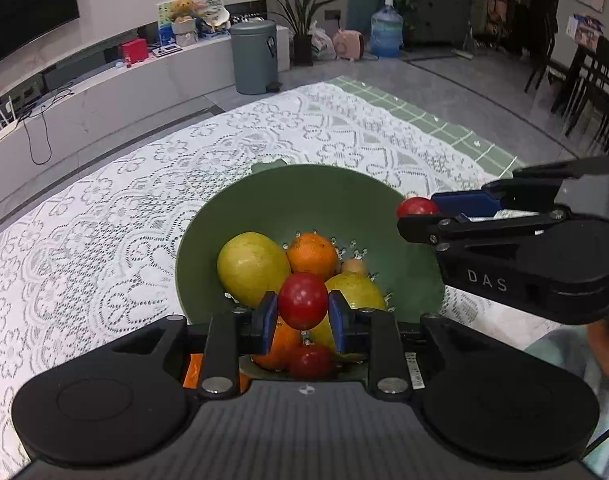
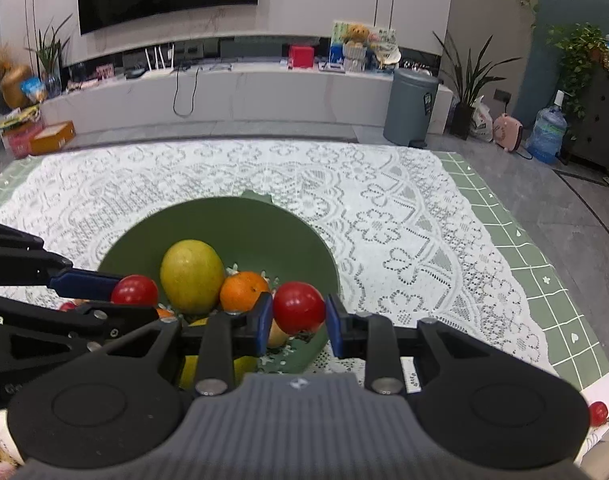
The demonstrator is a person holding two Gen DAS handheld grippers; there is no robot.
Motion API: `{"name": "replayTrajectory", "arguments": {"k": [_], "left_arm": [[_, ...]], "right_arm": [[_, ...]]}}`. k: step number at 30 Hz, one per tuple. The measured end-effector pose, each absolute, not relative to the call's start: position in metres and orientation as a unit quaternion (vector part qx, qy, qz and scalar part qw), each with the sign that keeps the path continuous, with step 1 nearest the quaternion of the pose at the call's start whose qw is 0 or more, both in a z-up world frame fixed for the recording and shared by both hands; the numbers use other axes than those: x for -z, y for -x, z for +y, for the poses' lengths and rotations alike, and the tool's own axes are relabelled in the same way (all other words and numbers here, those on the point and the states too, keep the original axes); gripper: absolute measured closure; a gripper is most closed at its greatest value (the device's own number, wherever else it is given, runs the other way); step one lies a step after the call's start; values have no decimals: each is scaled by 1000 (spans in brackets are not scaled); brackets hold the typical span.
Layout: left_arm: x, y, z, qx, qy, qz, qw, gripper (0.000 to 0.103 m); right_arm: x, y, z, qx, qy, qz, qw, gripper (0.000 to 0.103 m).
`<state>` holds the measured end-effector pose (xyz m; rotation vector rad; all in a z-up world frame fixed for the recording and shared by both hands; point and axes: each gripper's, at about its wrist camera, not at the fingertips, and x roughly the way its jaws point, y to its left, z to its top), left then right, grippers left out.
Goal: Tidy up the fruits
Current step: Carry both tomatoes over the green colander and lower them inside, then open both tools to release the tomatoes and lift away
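A green colander bowl (image 1: pixel 304 200) (image 2: pixel 232 224) sits on the lace cloth and holds yellow-green fruits (image 1: pixel 252 268) (image 2: pixel 191 276), oranges (image 1: pixel 312 256) (image 2: pixel 243 290) and a small red fruit (image 1: pixel 310 362). My left gripper (image 1: pixel 303 316) (image 2: pixel 134 300) hangs over the bowl's near side, shut on a small red tomato (image 1: pixel 303 300) (image 2: pixel 135 289). Over the bowl's right rim my right gripper (image 2: pixel 298 320) (image 1: pixel 418 214) is shut on a second red tomato (image 2: pixel 298 307) (image 1: pixel 417 207). Both tomatoes are held above the fruit in the bowl.
A white lace cloth (image 2: pixel 384 216) over a green checked mat (image 2: pixel 516 248) covers the table. Another red tomato (image 2: pixel 598 413) lies near the table's right front corner. Beyond the table stand a grey bin (image 2: pixel 410 108), a TV bench and plants.
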<state>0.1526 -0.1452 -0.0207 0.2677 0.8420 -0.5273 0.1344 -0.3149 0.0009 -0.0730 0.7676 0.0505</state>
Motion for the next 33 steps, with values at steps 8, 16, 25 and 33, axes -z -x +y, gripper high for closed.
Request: {"name": "replayTrajectory", "arguments": {"k": [8, 16, 25, 33], "left_arm": [[33, -163, -152, 259, -148, 418, 858, 73], [42, -168, -151, 259, -147, 430, 852, 72], [44, -168, -149, 251, -145, 433, 854, 72], [41, -166, -149, 242, -149, 430, 857, 65]], "right_arm": [[10, -148, -314, -21, 37, 408, 912, 78], [12, -149, -307, -18, 59, 405, 912, 77], [15, -149, -306, -26, 55, 412, 909, 78], [14, -148, -305, -27, 57, 408, 911, 74]]}}
